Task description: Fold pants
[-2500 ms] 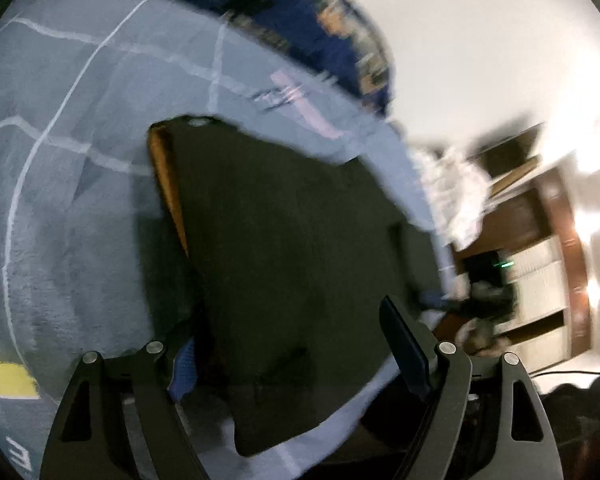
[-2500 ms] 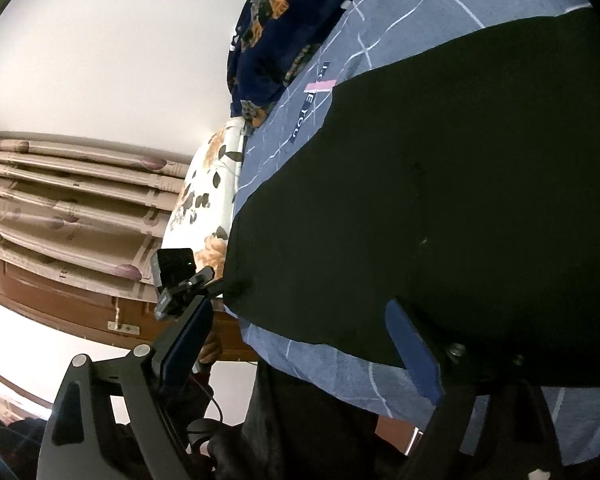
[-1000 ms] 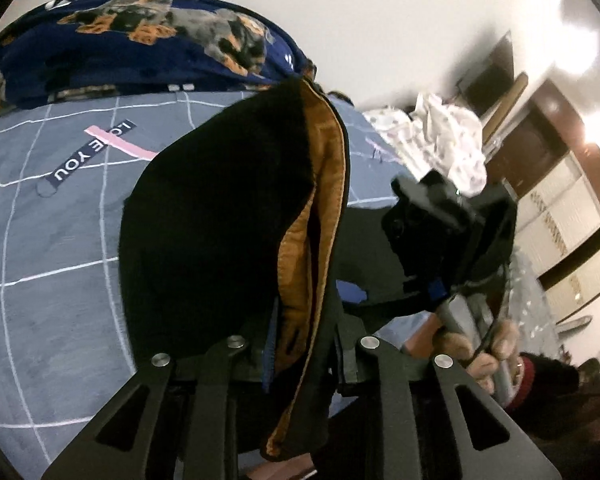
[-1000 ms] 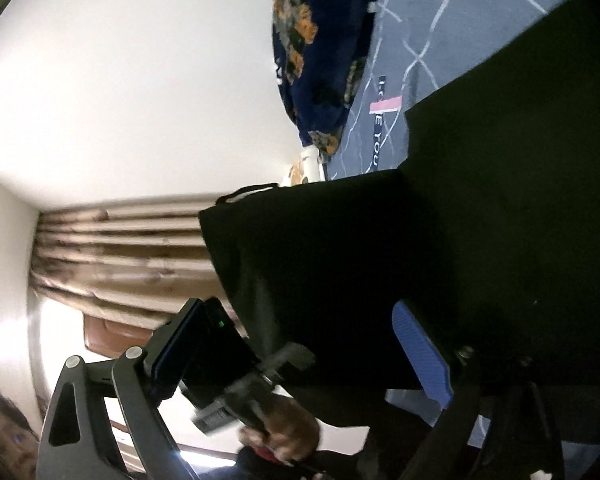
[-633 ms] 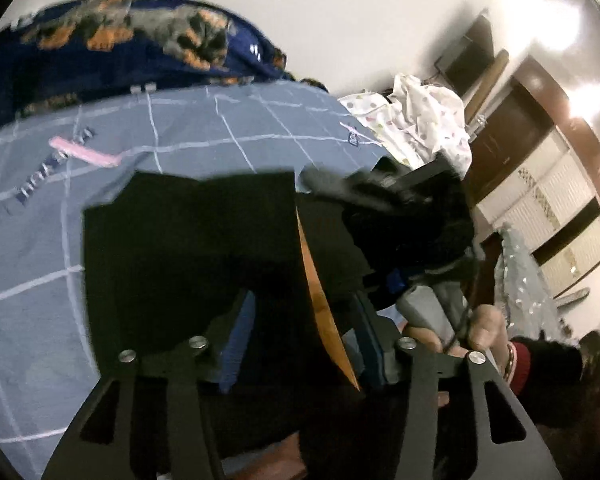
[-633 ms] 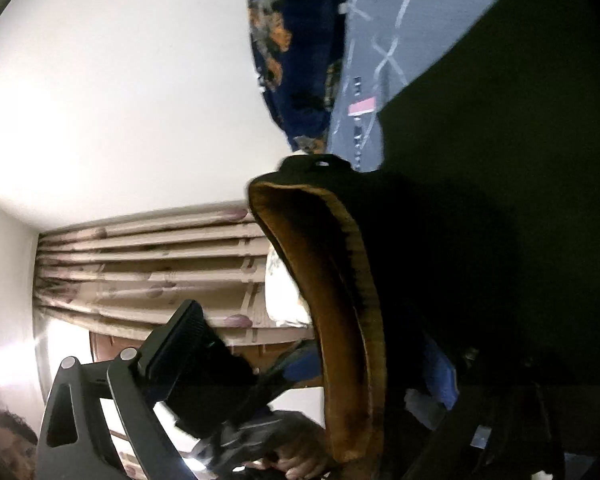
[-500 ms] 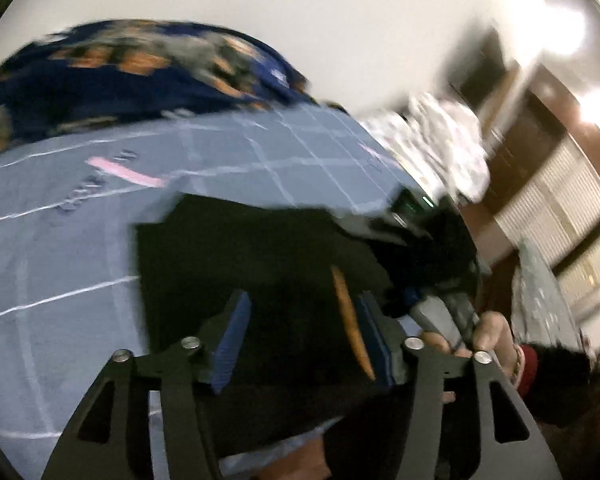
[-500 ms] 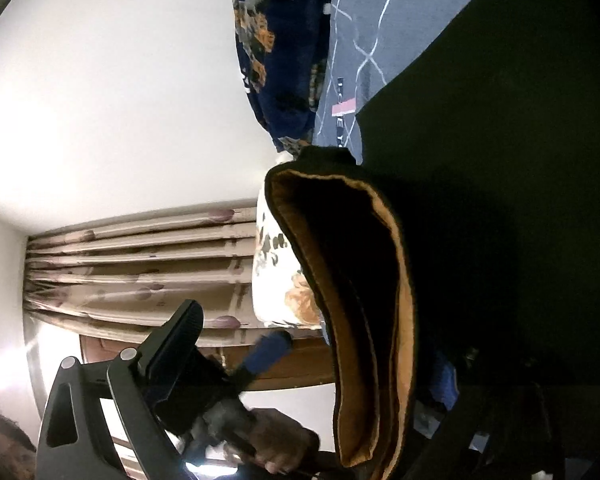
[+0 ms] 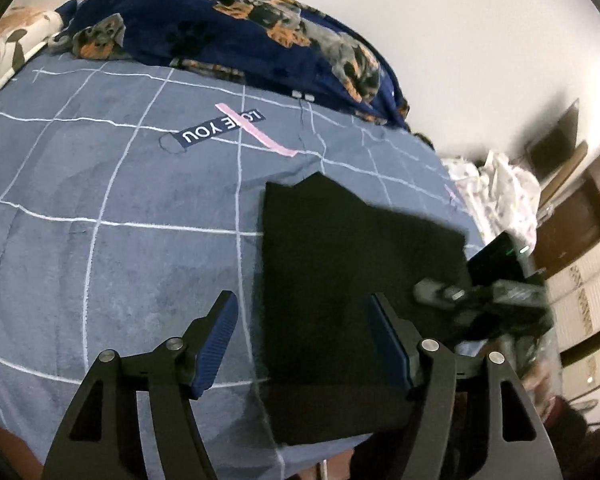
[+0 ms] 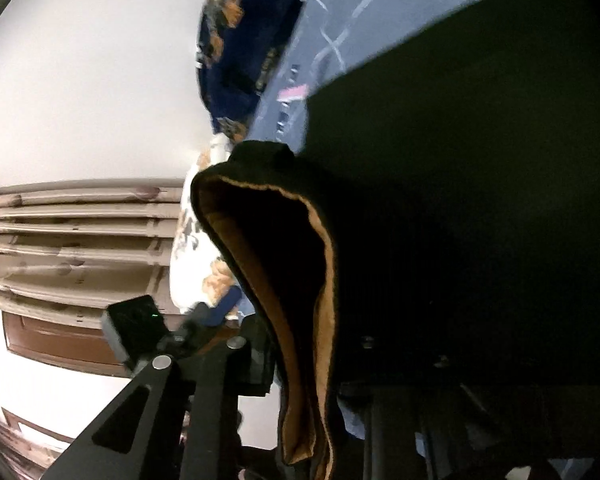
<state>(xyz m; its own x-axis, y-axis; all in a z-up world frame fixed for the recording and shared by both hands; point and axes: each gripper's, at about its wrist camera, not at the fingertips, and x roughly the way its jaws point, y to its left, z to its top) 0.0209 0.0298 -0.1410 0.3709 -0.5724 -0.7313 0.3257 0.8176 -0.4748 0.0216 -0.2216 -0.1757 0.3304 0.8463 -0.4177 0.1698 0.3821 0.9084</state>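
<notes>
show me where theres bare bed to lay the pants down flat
Free: the blue grid sheet, between the LOVE YOU label and the left gripper, left of the black pants. Crowded: the dog-print blanket along the far edge, and the right side, where the right gripper grips the pants.

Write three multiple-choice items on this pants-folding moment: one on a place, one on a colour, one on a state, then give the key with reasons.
1. Where do the black pants lie in the left wrist view?
A. on the grid-lined blue bedsheet
B. on a wooden floor
C. on a chair

2. What colour is the pants' lining in the right wrist view?
A. white
B. orange-brown
C. green

3. How is the left gripper?
A. shut on the pants
B. shut on the dog-print blanket
C. open

Key: 1 A, the sheet shows around the dark cloth. 2 B, an orange-brown band edges the lifted fold held by the right gripper. 3 C, its blue-padded fingers stand wide apart.
</notes>
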